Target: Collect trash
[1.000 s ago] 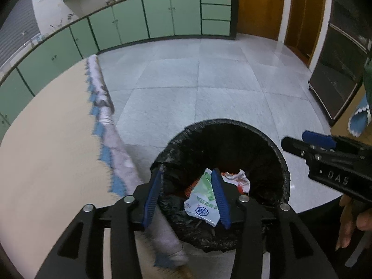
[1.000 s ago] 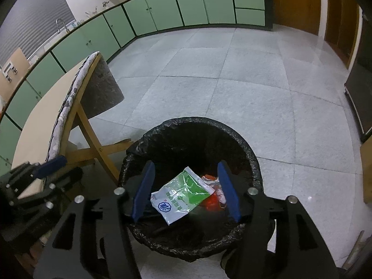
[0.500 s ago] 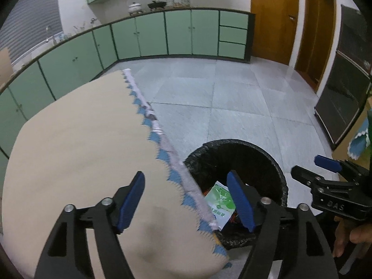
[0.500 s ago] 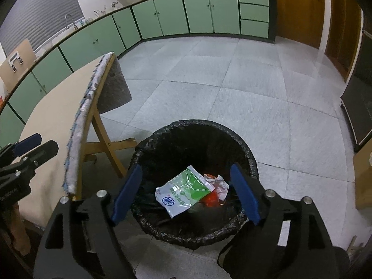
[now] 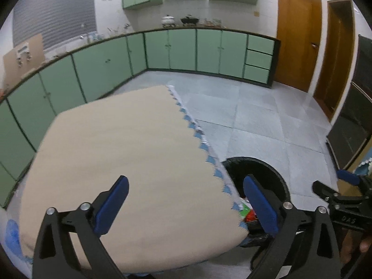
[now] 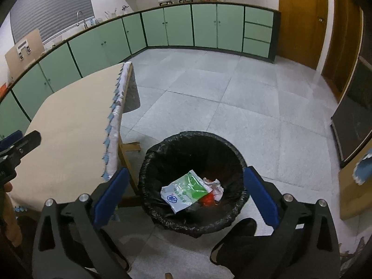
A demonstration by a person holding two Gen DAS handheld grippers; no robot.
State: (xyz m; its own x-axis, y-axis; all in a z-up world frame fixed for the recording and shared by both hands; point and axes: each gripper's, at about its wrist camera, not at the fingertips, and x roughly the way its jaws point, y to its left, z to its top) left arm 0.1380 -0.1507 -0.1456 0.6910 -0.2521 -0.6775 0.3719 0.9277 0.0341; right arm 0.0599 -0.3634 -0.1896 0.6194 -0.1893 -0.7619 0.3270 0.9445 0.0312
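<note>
Half the bin point(image 5: 260, 169) hidden by tablecloth point(image 5: 130, 153)

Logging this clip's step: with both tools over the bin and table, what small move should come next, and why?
Probably swing the left tool across the table to look for trash. Both tools have just opened with nothing between them; the green-and-white packet lies in the bin, and the visible tabletop shows none.

Letters "DAS" on the right gripper point(image 5: 344, 218); packet point(image 6: 186, 191) print too small to read.
</note>
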